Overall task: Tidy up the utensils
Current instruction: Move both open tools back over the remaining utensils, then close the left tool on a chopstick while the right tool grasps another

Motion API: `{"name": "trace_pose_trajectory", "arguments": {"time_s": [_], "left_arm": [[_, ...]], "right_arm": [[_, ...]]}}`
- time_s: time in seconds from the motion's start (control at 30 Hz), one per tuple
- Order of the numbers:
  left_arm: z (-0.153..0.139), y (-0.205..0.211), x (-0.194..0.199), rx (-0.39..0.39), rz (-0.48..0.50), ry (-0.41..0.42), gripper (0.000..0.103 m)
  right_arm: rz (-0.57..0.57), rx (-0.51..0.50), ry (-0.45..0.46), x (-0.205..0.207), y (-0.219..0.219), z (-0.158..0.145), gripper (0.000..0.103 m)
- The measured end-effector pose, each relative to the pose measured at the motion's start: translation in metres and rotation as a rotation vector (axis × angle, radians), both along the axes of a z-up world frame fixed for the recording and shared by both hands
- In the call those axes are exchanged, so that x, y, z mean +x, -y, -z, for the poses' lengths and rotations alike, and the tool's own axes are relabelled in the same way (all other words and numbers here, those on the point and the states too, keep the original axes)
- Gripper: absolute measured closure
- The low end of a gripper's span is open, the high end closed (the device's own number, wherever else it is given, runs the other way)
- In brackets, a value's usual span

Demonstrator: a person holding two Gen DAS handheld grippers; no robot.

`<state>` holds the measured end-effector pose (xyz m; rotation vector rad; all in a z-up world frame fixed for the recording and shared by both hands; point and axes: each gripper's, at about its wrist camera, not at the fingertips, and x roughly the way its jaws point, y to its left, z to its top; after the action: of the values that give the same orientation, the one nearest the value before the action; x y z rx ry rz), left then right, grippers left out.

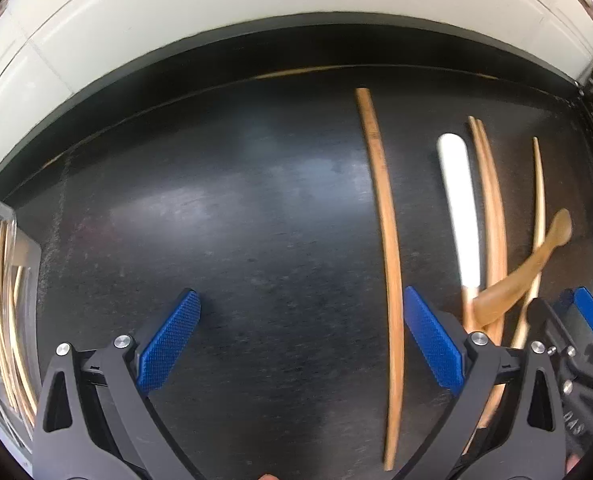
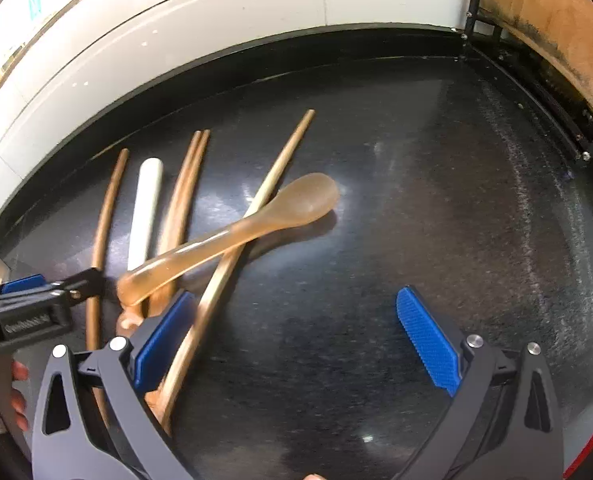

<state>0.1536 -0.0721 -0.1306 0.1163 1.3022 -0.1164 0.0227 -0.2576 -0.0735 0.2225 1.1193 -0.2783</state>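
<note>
Currently my right gripper (image 2: 296, 344) and left gripper (image 1: 302, 344) both gape wide, empty. The translucent amber plastic spoon (image 2: 232, 236) lies across slim wooden chopsticks (image 2: 224, 268) at my right gripper's eleven o'clock. Likely light, stiff, slippery; I'd pinch mid-handle.

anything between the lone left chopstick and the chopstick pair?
Yes: the white stick lies between the lone chopstick and the chopstick pair, clearest in the left wrist view.
</note>
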Motion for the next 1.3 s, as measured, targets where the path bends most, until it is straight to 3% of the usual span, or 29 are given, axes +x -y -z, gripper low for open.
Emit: {"name": "trace_pose_trajectory", "arguments": {"time_s": [0.07, 0.17, 0.43, 0.77, 0.8, 0.83, 0.87, 1.07, 1.2, 1.3], "left_arm": [[0.000, -0.004, 0.001, -0.003, -0.020, -0.005, 0.005], [-0.001, 0.001, -0.002, -0.005, -0.025, 0.011, 0.005], [-0.005, 0.020, -0.024, -0.016, -0.030, 0.091, 0.005], [-0.006, 0.033, -0.025, -0.023, 0.015, 0.096, 0.005], [-0.008, 0.034, -0.028, -0.030, 0.035, 0.107, 0.021], [-0.015, 0.039, -0.034, -0.032, 0.055, 0.142, 0.052], [-0.021, 0.044, -0.038, -0.025, 0.085, 0.162, 0.096], [-0.022, 0.030, -0.041, -0.192, 0.027, 0.069, 0.097], [-0.041, 0.025, -0.054, -0.221, 0.052, 0.113, 0.097], [-0.060, 0.022, -0.063, -0.256, 0.062, 0.152, 0.096]], "right_arm": [[0.008, -0.076, -0.029, -0.001, 0.000, 0.004, 0.006], [0.007, -0.082, -0.005, -0.002, -0.003, 0.005, 0.005], [-0.137, -0.091, 0.068, -0.013, -0.024, 0.006, 0.005], [-0.178, -0.087, 0.054, -0.015, -0.028, 0.004, 0.007], [-0.192, -0.084, 0.057, -0.014, -0.028, 0.002, 0.022], [-0.214, -0.087, 0.075, -0.013, -0.028, -0.001, 0.043], [-0.234, -0.099, 0.092, -0.016, -0.032, -0.006, 0.094], [-0.234, -0.008, 0.062, -0.024, -0.022, -0.013, 0.096], [-0.248, 0.020, 0.123, -0.043, -0.013, -0.041, 0.096], [-0.251, 0.108, 0.173, -0.054, -0.012, -0.064, 0.096]]}}
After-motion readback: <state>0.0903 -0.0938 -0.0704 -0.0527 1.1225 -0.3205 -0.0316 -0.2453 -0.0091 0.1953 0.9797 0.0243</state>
